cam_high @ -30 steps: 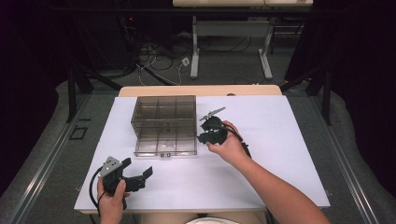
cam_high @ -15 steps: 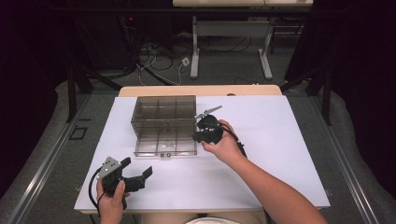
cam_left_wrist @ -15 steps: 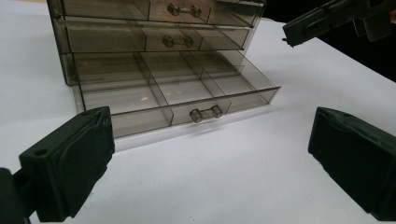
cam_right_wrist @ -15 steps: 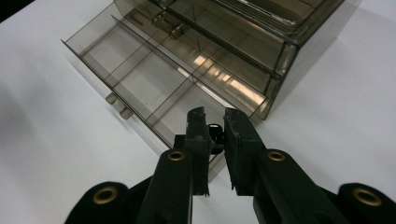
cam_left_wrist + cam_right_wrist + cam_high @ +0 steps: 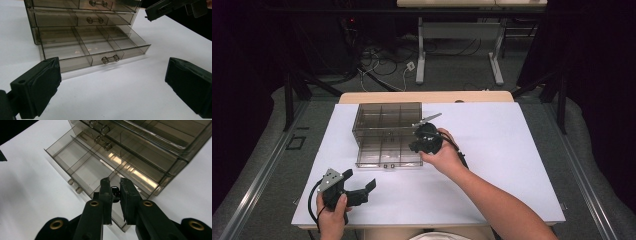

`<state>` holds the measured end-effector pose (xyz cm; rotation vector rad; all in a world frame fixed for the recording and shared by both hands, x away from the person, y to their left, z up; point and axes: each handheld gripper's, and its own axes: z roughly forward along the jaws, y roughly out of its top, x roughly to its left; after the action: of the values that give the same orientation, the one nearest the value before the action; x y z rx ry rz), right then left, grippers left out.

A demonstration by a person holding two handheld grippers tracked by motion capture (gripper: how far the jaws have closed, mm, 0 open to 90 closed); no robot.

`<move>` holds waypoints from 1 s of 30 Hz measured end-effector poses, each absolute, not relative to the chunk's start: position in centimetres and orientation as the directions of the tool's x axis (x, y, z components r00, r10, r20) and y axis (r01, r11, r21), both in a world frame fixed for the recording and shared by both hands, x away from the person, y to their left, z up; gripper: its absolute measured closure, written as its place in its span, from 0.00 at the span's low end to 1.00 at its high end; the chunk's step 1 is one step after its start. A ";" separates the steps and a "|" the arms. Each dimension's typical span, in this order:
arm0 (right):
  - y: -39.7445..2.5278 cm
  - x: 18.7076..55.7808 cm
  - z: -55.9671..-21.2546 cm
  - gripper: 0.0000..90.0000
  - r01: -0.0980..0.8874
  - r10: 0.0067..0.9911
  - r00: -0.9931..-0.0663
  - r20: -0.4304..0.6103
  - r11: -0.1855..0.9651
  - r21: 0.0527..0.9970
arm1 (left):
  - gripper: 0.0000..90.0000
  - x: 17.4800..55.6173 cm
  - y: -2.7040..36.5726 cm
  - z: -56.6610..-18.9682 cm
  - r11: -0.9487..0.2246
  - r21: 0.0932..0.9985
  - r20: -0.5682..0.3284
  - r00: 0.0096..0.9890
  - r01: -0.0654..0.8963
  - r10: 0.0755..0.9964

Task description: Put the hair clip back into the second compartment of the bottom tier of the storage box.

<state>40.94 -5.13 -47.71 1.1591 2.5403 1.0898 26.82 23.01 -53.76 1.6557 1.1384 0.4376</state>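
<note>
The right claw [image 5: 115, 192] hangs over the right-hand end of the open bottom drawer [image 5: 82, 170] of a smoked clear-plastic drawer cabinet [image 5: 387, 120]. Its jaws are nearly together, with a narrow gap in which a small black object [image 5: 115, 191] sits, gripped between them. What the object is cannot be made out. In the high view, the right claw [image 5: 424, 141] lies at the cabinet's right front corner, held by the person's right hand [image 5: 443, 156], with the forearm coming in from the lower right.

The cabinet stands toward the far left part of the white desk [image 5: 512, 150]. The bottom drawer [image 5: 388, 150] is pulled out toward the person and is split by partitions into compartments. In the left gripper view the compartments that can be seen hold nothing visible, and the drawer's small clear handle [image 5: 110, 59] is at the middle of its front. The drawers above it are pushed in.

The left claw [image 5: 359, 186] sits low at the near left of the desk, held by the left hand [image 5: 332, 215], well apart from the cabinet. Its jaws stand wide apart with nothing between them. In the left gripper view, they frame the open drawer [image 5: 92, 47] farther off.
</note>
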 end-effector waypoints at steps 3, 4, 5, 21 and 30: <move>-4.6 41.0 -48.0 0.90 0.585 0.701 -0.696 0.155 0.429 0.688 | 0.01 26.8 23.0 -53.8 -0.019 0.885 -0.236 0.484 0.465 0.843; -4.5 41.0 -47.9 0.90 0.590 0.702 -0.695 0.155 0.435 0.680 | 0.01 26.8 23.0 -53.8 -0.018 0.885 -0.237 0.483 0.466 0.843; -4.4 40.9 -47.9 0.90 0.593 0.703 -0.694 0.153 0.438 0.675 | 0.01 26.8 23.0 -53.8 -0.014 0.884 -0.241 0.482 0.467 0.842; -3.5 41.3 -48.4 0.90 0.591 0.715 -0.678 0.168 0.396 0.703 | 0.01 26.9 22.9 -53.9 -0.014 0.883 -0.245 0.485 0.470 0.839; -2.6 41.2 -49.0 0.90 0.579 0.701 -0.692 0.172 0.398 0.712 | 0.01 26.9 22.8 -54.0 -0.013 0.881 -0.249 0.487 0.472 0.837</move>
<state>41.16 -2.59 -48.96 1.1511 2.4928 1.1732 26.92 22.85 -53.95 1.6545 1.1398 0.4232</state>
